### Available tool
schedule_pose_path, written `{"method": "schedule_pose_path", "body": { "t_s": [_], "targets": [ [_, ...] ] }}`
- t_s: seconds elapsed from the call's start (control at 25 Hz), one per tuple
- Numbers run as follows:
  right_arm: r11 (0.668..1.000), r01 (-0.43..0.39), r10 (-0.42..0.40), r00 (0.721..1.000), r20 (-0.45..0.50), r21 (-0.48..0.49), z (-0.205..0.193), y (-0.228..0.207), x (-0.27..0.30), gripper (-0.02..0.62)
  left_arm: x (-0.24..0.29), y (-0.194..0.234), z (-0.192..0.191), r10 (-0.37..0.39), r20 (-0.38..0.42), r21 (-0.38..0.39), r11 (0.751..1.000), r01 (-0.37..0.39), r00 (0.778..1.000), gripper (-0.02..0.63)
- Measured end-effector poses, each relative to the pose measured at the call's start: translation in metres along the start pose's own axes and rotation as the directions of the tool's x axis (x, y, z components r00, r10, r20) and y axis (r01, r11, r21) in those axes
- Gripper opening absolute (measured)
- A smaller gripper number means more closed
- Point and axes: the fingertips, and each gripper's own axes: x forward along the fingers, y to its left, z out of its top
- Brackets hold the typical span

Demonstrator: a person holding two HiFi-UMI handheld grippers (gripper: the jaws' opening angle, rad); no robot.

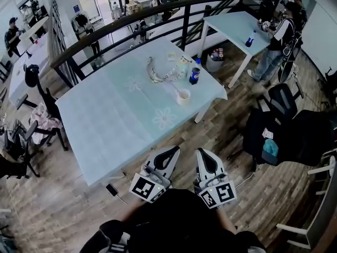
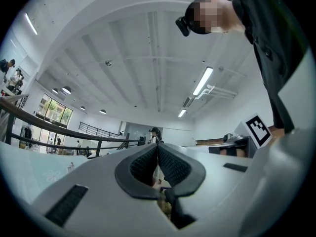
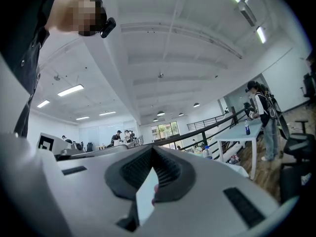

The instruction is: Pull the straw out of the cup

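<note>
A small white cup stands on the pale blue table, toward its far right side. A thin straw leans out of it up and to the left. My left gripper and right gripper sit side by side at the table's near edge, well short of the cup. In the left gripper view the left gripper has its pads meeting with nothing between them. In the right gripper view the right gripper also looks shut and empty. Neither gripper view shows the cup.
Beyond the cup stand a blue bottle and a white strap-like object. A dark railing runs behind the table. A person stands at a second table. Black chairs are on the right.
</note>
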Motion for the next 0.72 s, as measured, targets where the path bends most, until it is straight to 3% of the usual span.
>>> {"method": "schedule_pose_path", "body": {
  "t_s": [0.28,0.72],
  "targets": [
    [0.999,-0.032,0.031,0.999,-0.015,-0.017,-0.003,0.003,0.063,0.009,0.018,0.061,0.008,0.013,0.012,-0.001,1.000,-0.013,1.000,0.015],
    [1.000,-0.011,0.010,0.998,-0.056,-0.024,-0.010,-0.010,0.099,0.009,0.035,0.092,-0.005,-0.007,-0.023,-0.041,0.999,0.006,1.000,0.015]
  ]
}}
